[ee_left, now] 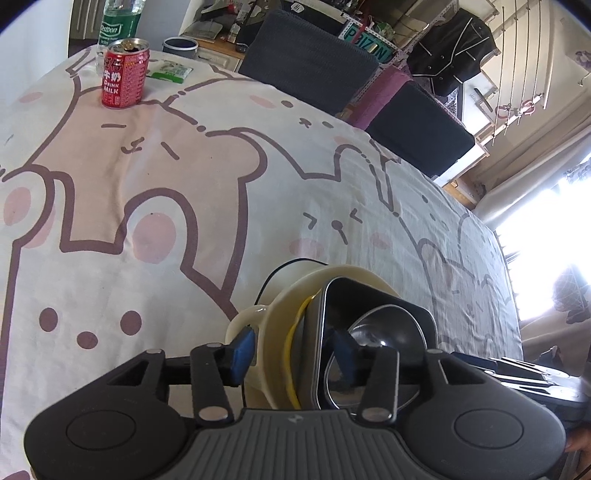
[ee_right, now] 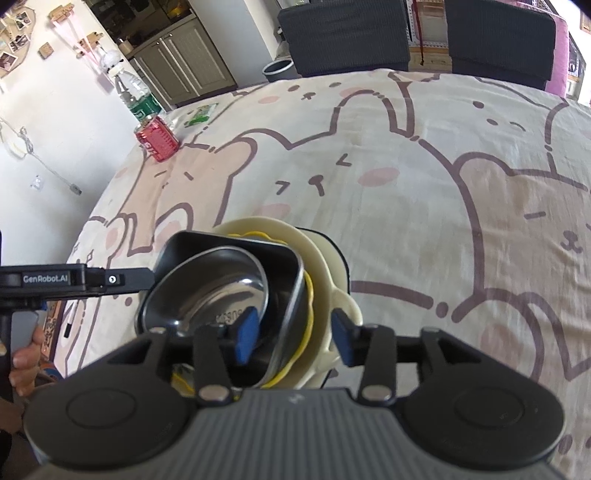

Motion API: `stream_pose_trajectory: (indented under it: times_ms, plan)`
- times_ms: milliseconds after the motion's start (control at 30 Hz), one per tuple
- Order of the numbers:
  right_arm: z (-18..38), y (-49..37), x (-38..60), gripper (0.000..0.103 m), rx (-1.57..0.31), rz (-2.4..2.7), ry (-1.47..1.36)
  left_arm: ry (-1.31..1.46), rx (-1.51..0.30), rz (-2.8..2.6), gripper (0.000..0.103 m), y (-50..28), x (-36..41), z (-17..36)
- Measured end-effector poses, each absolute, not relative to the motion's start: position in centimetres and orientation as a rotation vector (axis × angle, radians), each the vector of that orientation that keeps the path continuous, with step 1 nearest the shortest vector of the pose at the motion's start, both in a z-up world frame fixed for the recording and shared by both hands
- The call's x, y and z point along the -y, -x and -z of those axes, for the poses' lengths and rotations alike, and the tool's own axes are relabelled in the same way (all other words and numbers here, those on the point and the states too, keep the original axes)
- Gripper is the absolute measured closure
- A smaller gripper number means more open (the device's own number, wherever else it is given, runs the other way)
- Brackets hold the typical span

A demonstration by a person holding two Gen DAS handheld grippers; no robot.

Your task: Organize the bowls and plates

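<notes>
While sun pours in at the right edge of the left wrist view, a big table cloth (ee_left: pixel 192 177) with pink bears and white cats covers the whole table. At the upper left of that view stands a red milk can (ee_left: pixel 125 74), with a green-label water bottle (ee_left: pixel 116 26) just behind it and a small green packet (ee_left: pixel 170 71) beside it. Two dark chairs (ee_left: pixel 310 59) sit at the far side of the table, and a black jacket (ee_left: pixel 452 50) hangs in the upper right.

Low in the middle, a stack of dishes tilts on its side: a cream bowl (ee_left: pixel 277 325), a yellow-edged plate (ee_left: pixel 293 354), a dark square dish (ee_left: pixel 369 295) and a shiny metal bowl (ee_left: pixel 384 325) inside it.

The left gripper (ee_left: pixel 295 354) is clamped on the stack's near rim. The right gripper (ee_right: pixel 295 332) pinches the other rim of the stack, one blue pad inside, one outside.
</notes>
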State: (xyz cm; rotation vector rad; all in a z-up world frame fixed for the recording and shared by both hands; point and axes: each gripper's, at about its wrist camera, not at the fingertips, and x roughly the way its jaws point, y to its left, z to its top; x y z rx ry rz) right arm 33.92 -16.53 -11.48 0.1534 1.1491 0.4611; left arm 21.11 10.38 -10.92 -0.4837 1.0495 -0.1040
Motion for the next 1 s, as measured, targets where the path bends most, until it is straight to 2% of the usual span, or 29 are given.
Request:
stream_pose_trajectory:
  times_ms: [100,233,300,367,700,1000]
  plan:
    - [10.9,-33.6,16.7,0.038,-1.126,-0.461,-0.15,0.474,-1.033,0.101,0.045,-20.7,-10.4,10.3]
    - [9.6,-33.1,17.5,0.025,-1.066,-0.442,-0.151,0.437,-0.995,0.097,0.026,-20.0,-10.2,9.1]
    - [9.0,-32.8,17.8,0.009,-1.04,-0.436,-0.149,0.426,-0.979,0.101,0.02,-19.6,-10.0,8.5]
    - [8.6,-32.5,18.1,0.003,-1.031,-0.439,-0.147,0.409,-0.969,0.104,0.016,-19.2,-9.6,8.0]
    - [4.4,-29.4,19.7,0.0,-0.9,-0.398,-0.144,0.327,-0.87,0.133,0.0,-16.0,-8.1,3.7]
    - [0.4,-25.2,20.3,0.0,-0.78,-0.345,-0.157,0.281,-0.746,0.163,0.0,-10.9,-8.0,-1.1]
